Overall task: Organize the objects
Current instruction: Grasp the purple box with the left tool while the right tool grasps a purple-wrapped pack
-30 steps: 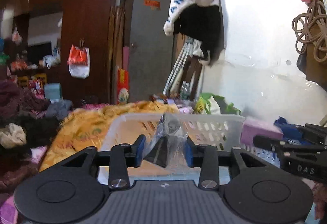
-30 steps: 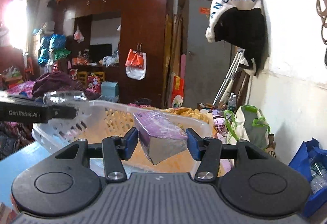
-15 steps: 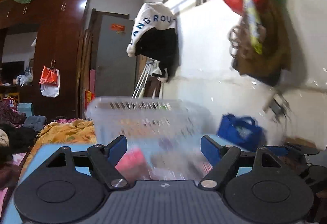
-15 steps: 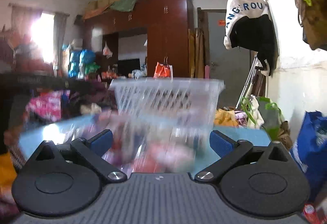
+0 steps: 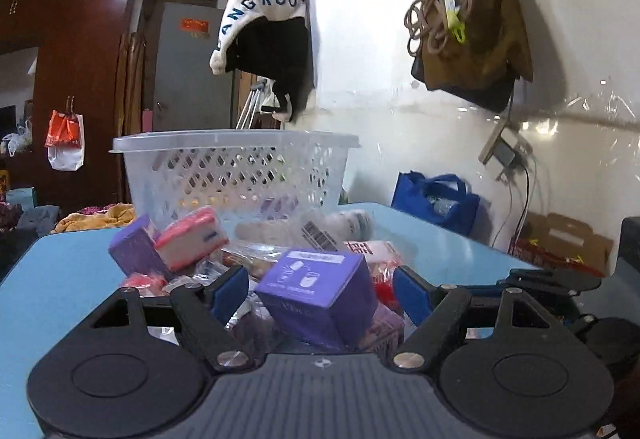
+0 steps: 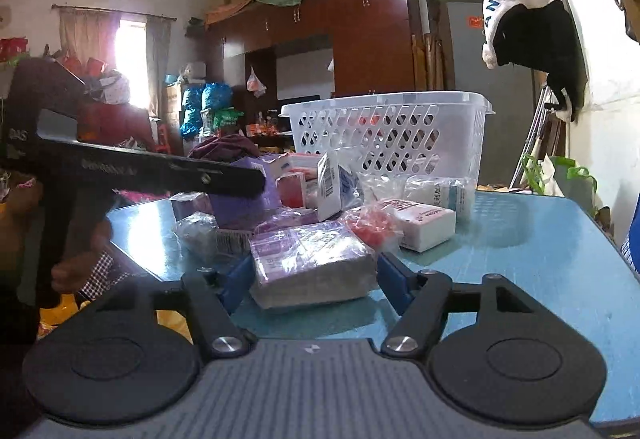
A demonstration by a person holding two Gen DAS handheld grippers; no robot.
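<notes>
Left claw [image 5: 320, 293] wide around purple box [image 5: 318, 297]; right claw [image 6: 308, 275] closing around wrapped pack [image 6: 312, 263], unseen from the left

Bare blue table [image 6: 540, 239] lies open at the frame's right; the packet pile [image 6: 320, 199] and white basket [image 6: 388, 135] block the centre beyond.

Both wrist cameras sat low over the counter [image 5: 60, 271], close to the clutter, and shared the white basket [image 5: 236, 167] [image 6: 392, 135] beyond.
</notes>
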